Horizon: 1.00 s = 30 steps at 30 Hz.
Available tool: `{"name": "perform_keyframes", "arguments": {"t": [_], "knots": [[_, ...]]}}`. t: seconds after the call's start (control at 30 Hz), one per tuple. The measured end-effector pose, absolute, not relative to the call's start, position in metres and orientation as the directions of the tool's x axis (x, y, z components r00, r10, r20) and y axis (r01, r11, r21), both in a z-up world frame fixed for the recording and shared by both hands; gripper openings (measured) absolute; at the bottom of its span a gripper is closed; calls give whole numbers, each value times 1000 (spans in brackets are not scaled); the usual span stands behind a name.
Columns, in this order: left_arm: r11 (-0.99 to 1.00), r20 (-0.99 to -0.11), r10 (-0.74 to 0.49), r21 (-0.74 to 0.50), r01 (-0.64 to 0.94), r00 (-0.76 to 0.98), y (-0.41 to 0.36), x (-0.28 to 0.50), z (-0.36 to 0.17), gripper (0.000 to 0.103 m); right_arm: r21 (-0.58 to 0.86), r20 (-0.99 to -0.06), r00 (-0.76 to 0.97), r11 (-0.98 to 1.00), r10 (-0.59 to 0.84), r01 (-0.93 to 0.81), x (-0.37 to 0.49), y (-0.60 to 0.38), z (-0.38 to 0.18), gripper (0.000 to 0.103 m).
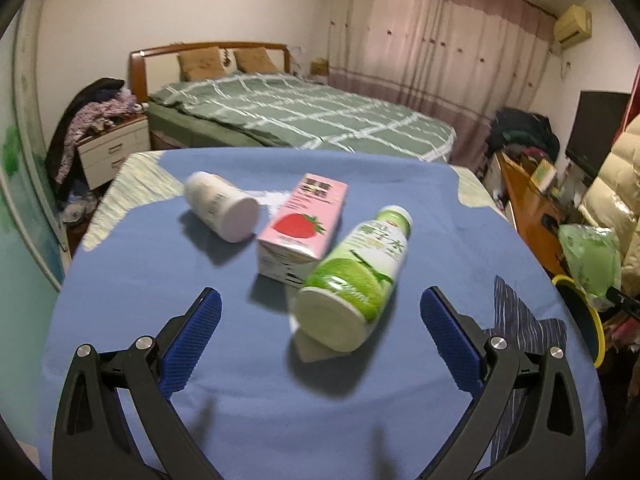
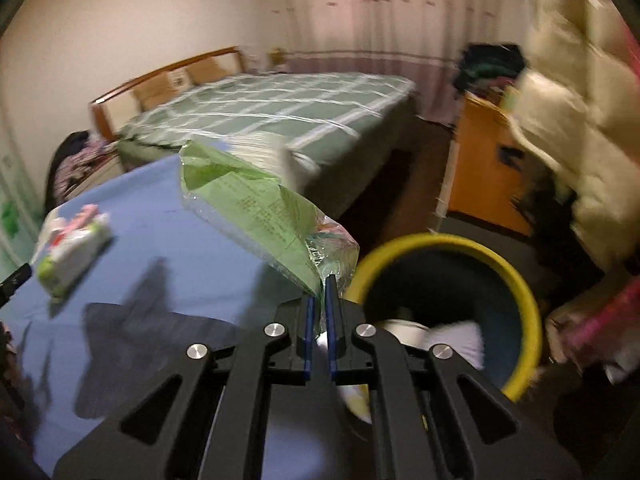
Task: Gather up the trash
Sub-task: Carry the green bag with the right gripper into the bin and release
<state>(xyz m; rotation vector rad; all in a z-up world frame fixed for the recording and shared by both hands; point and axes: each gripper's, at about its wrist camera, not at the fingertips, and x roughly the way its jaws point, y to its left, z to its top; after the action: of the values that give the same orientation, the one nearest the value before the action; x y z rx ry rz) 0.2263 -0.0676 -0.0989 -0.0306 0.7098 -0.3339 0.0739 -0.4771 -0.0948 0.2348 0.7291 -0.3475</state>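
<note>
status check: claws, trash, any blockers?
Left claw open above green bottle. Right claw shut on green wrapper, beside yellow-rimmed bin. No blockers seen.

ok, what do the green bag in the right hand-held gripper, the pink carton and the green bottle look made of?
Green bag: thin plastic film, glossy and crinkled, see-through at the edges. It is pinched in the right hand-held gripper.
Pink carton: likely coated paperboard, with sharp folded edges and a slight sheen.
Green bottle: probably plastic, with a glossy printed sleeve and a white base; blur leaves this open.
</note>
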Motion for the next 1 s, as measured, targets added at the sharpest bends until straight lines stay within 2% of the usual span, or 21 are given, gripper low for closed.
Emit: {"name": "perform_keyframes", "arguments": {"t": [0.23,0.27,0.33,0.4,0.57,0.6,0.67,0.9,1.0], "knots": [[928,-711,-342,-153,339,615,-95,255,-122,98,77,-737,607,854,-299,515,47,-530,-129,10],[928,-715,-339,-146,343,612,-98,258,-125,98,71,-749,590,850,-301,522,46,-534,-135,13],[925,-717,-338,-133,357,609,-104,260,-128,98,75,-764,574,843,-294,532,44,-540,-142,29],[920,-718,-342,-122,373,607,-109,261,-129,98,80,-762,577,841,-294,534,42,-543,-144,34],[905,-721,-354,-105,411,596,-118,261,-132,96,95,-753,590,838,-293,537,38,-543,-141,34],[900,-718,-363,-104,424,593,-120,259,-131,94,96,-751,591,838,-293,537,41,-544,-140,34],[887,-718,-377,-98,451,585,-127,254,-130,83,99,-749,595,838,-292,537,40,-544,-139,34],[879,-726,-368,-66,473,581,-140,251,-130,78,113,-747,607,849,-270,517,44,-538,-139,35],[878,-736,-366,-71,473,569,-140,254,-132,67,119,-748,612,855,-257,504,47,-535,-141,35]]}}
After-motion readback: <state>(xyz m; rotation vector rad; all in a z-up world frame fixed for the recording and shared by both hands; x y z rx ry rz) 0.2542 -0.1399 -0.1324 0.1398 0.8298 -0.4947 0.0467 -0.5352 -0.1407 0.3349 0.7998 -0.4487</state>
